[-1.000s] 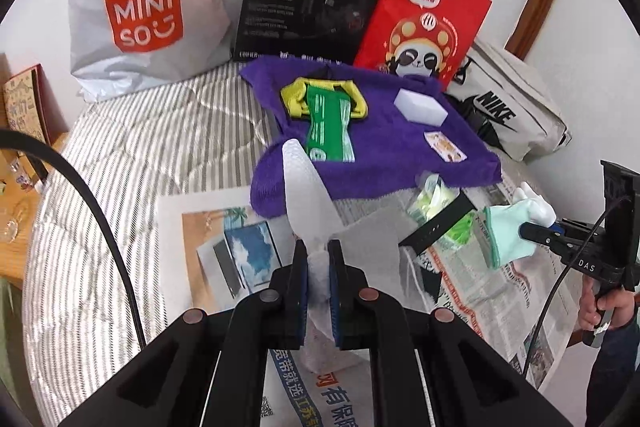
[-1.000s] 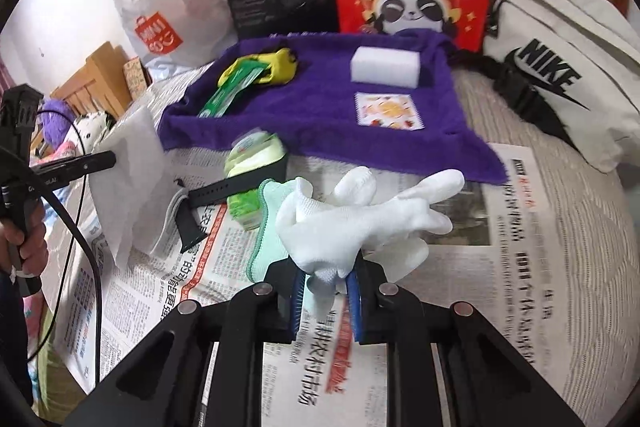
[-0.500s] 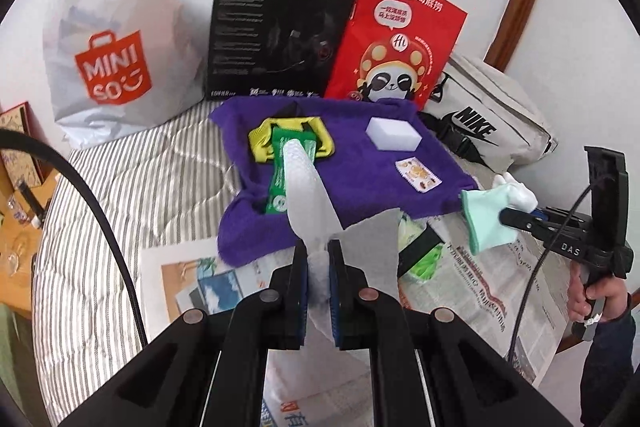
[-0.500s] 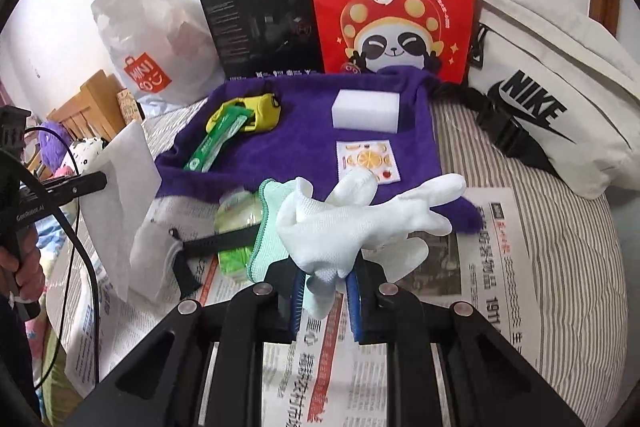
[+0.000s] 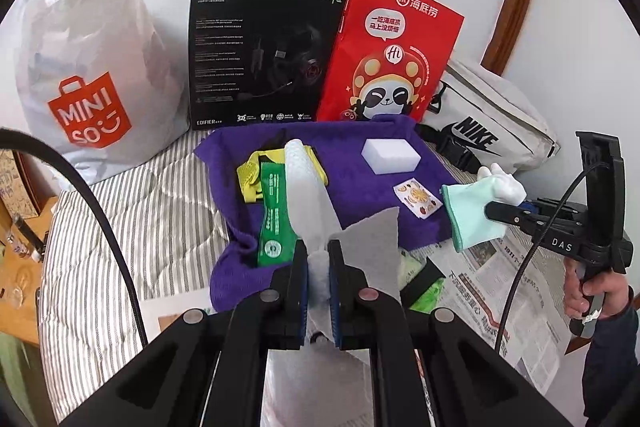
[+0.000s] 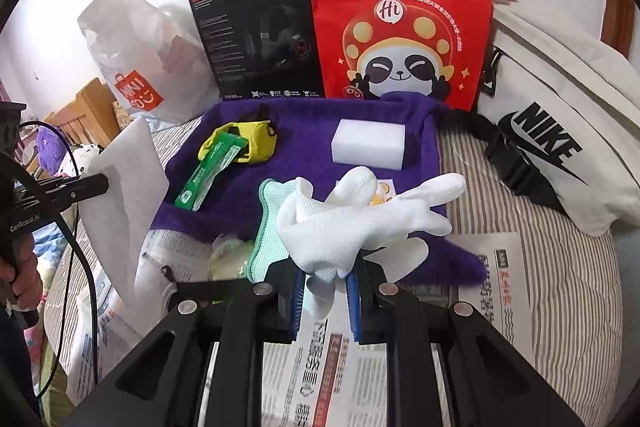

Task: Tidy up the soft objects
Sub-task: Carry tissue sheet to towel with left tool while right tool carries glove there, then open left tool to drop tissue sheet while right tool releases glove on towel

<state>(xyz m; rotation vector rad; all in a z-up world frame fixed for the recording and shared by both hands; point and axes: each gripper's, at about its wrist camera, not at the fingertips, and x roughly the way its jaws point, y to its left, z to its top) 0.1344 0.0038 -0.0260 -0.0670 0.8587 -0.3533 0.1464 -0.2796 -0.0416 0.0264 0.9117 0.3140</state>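
the left gripper (image 5: 318, 283) has its jaws pinched tight on a thin white sheet (image 5: 308, 195), some kind of soft cloth or wipe, though the fisheye view makes the material hard to judge. the sheet stands up out of the jaws and folds over to the right, held in the air above the near edge of the purple towel (image 5: 352, 187).

the right gripper (image 6: 325, 287) is clamped on a white glove (image 6: 360, 223) with a mint green cuff (image 6: 264, 227); the glove's fingers splay out to the right, above the towel's front edge. a hand (image 5: 592, 295) grips the right tool's handle at the far right of the left view.

on the purple towel lie a white sponge block (image 6: 368, 147), a yellow pouch (image 6: 248, 143) with a green packet (image 6: 208, 175) leaning across it, and a small printed sticker card (image 5: 418, 197). the towel rests on a striped bedcover (image 5: 132, 211), with newspaper (image 6: 336, 367) spread at the near side. behind stand a white shopping bag (image 5: 88, 67), a black headset box (image 5: 260, 51), a red paper bag (image 6: 400, 15) and a white waist bag (image 6: 560, 131).
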